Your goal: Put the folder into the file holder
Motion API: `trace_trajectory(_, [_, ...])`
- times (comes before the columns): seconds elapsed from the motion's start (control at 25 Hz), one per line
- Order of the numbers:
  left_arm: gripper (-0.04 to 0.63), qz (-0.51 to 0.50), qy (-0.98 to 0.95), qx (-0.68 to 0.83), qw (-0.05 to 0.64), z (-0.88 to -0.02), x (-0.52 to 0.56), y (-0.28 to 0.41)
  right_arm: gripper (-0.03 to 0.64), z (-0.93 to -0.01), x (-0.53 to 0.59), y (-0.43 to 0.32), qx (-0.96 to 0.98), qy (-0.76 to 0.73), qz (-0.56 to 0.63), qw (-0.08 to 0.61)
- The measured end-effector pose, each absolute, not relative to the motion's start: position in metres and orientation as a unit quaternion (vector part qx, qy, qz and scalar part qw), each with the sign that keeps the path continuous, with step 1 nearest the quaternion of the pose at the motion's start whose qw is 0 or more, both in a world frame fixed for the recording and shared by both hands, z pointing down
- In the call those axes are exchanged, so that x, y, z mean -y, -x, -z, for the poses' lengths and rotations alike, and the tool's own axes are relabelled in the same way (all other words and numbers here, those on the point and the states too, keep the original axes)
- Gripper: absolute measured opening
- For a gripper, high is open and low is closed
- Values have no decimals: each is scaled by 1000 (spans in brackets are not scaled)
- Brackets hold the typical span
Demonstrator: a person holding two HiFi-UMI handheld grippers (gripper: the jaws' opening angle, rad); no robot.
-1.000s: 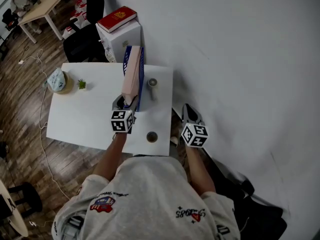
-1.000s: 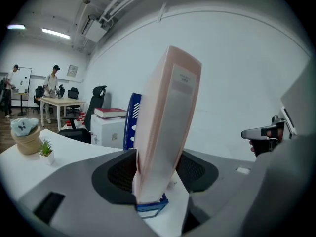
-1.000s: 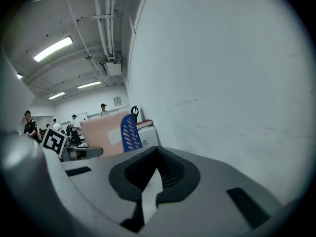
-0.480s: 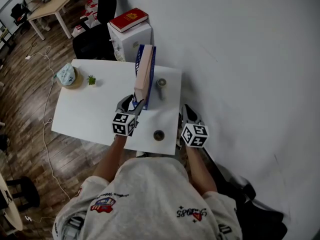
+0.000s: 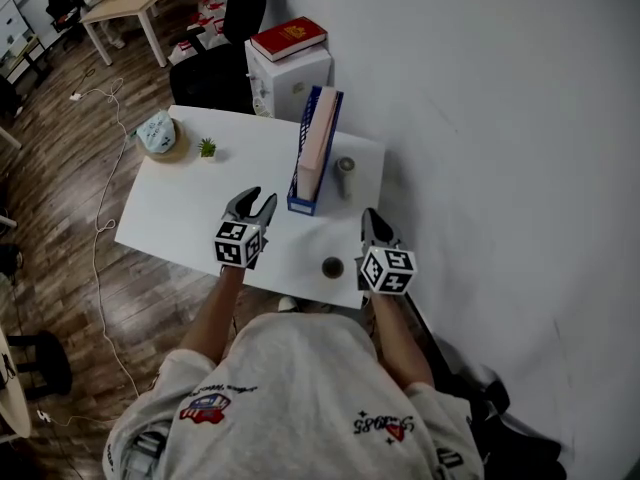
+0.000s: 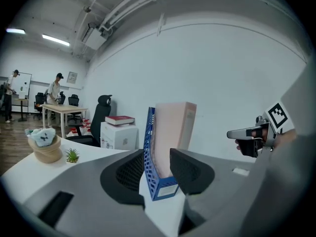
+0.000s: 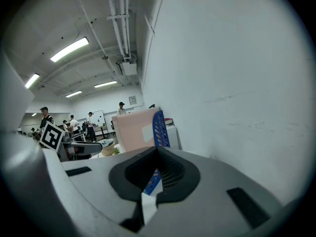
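A pink folder (image 5: 318,143) stands upright inside the blue mesh file holder (image 5: 303,204) on the white table (image 5: 190,218). My left gripper (image 5: 252,200) hovers a short way in front of the holder's near end, apart from it. Its jaws are closing with nothing between them. In the left gripper view the folder (image 6: 173,127) and holder (image 6: 150,147) show through the gap of that gripper (image 6: 157,169). My right gripper (image 5: 368,216) is shut and empty at the table's right edge, by the wall. From the right gripper view the folder (image 7: 133,130) stands beyond the right gripper (image 7: 157,154).
A small grey cylinder (image 5: 345,166) stands right of the holder, and a dark round object (image 5: 332,266) lies near the front edge. A tiny plant (image 5: 207,148) and a basket (image 5: 158,133) sit at the far left. Behind the table are a white cabinet with a red book (image 5: 290,38) and a black chair (image 5: 215,78).
My left gripper has drawn back from the holder's near end toward the person. The folder stays in the holder. The right gripper has barely moved.
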State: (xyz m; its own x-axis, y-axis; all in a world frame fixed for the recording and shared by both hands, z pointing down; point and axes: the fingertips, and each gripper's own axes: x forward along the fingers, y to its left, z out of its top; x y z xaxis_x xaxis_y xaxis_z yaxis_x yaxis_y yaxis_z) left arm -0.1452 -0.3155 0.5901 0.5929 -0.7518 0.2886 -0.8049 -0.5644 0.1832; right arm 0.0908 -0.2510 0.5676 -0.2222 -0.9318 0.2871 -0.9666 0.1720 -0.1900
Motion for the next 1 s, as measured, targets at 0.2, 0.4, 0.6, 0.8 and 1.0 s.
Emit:
trace_trajectory(0.2, [58,-84,-861,477,152,-595,308,183,-6,-569,250,-76,770,-616,-160,54])
trace_trajectory(0.4, [6,-70,-857,485,157,-600,300,207,-8,-578,246,-71,770,-613,-161,68])
trace_trajectory(0.6, [6,-69,-851,494,166,-606,300,227,-8,-579,245,-67,772,-611,-157,78])
trace_trajectory(0.8, [6,-62,-857,491,145,-592,301,228,-8,-582,250,-62,780,-601,-146,95])
trace_trajectory(1.0, [6,-54,-863,489,116,-571,304,226,-8,-571,256,-53,791,-592,-109,107])
